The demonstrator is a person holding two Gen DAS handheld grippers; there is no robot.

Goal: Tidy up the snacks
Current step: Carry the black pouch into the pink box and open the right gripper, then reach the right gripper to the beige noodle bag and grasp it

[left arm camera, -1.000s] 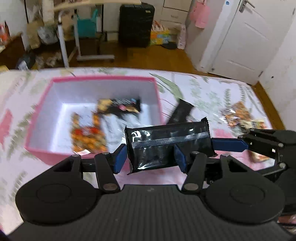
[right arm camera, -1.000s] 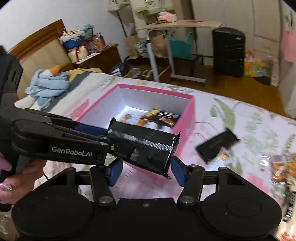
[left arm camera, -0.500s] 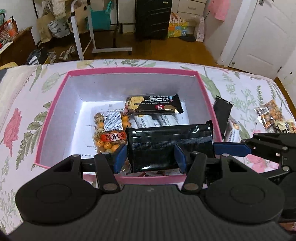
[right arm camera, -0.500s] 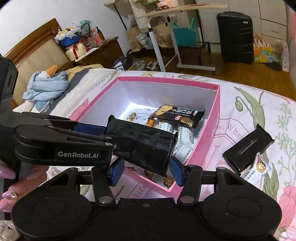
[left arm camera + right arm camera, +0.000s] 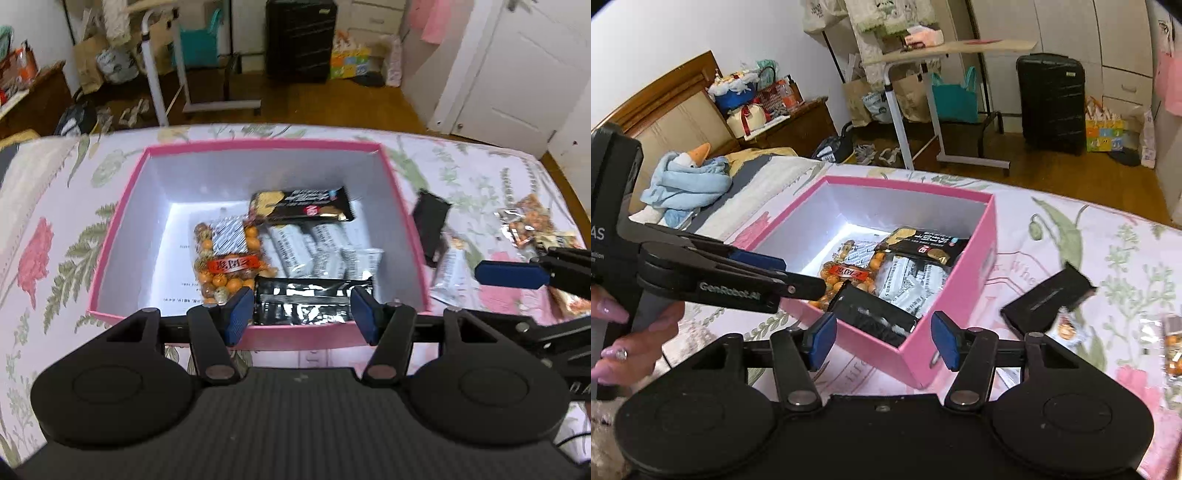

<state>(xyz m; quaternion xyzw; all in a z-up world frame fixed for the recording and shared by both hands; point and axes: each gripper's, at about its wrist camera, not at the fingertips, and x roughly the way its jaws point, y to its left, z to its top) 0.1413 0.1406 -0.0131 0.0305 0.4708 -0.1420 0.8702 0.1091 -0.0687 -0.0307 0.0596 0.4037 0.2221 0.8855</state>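
Box (image 5: 110,236) pink, on bed | black packet (image 5: 312,301) inside near wall | left hand-held gripper (image 5: 303,314) released | right hand-held gripper (image 5: 882,338) released, empty

Beyond my bed (image 5: 461,177) I see wood floor (image 5: 303,99), a black suitcase (image 5: 1051,103), a white door (image 5: 517,74) and a wooden headboard (image 5: 676,114).

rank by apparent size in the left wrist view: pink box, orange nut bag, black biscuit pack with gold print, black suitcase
1. Pink cardboard box, easily the largest.
2. Black hard-shell suitcase, though it stands far back, so this is apparent size only.
3. Black biscuit pack with gold print and clear bag of orange nuts: too alike to rank.
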